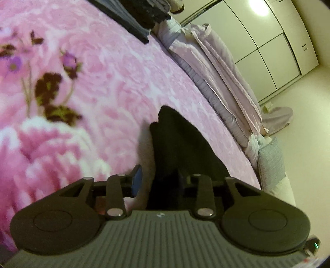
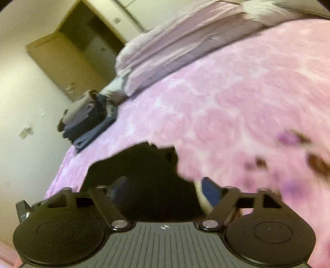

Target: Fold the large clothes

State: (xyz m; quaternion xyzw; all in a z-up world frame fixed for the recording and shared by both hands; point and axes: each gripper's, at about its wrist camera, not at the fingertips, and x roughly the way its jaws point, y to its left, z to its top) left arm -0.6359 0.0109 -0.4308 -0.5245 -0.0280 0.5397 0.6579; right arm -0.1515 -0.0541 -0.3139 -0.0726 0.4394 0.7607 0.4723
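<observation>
You have a bed [image 1: 127,86] under you, covered by a pink plush blanket [image 2: 237,107] printed with large roses and darker purple flowers. Along its far edge lies a pale lilac quilt [image 1: 222,68], folded lengthwise, with a light grey pillow [image 1: 270,158] at the bed's corner. Beyond the bed, in the left view, stands a cream wardrobe [image 1: 268,41] with flat panelled doors, a bright lamp glare [image 1: 258,7] reflected in it. In the right view a plain pale wall [image 2: 24,103] holds an open brown door [image 2: 61,59]. The floor [image 1: 305,132] is pale and bare.
</observation>
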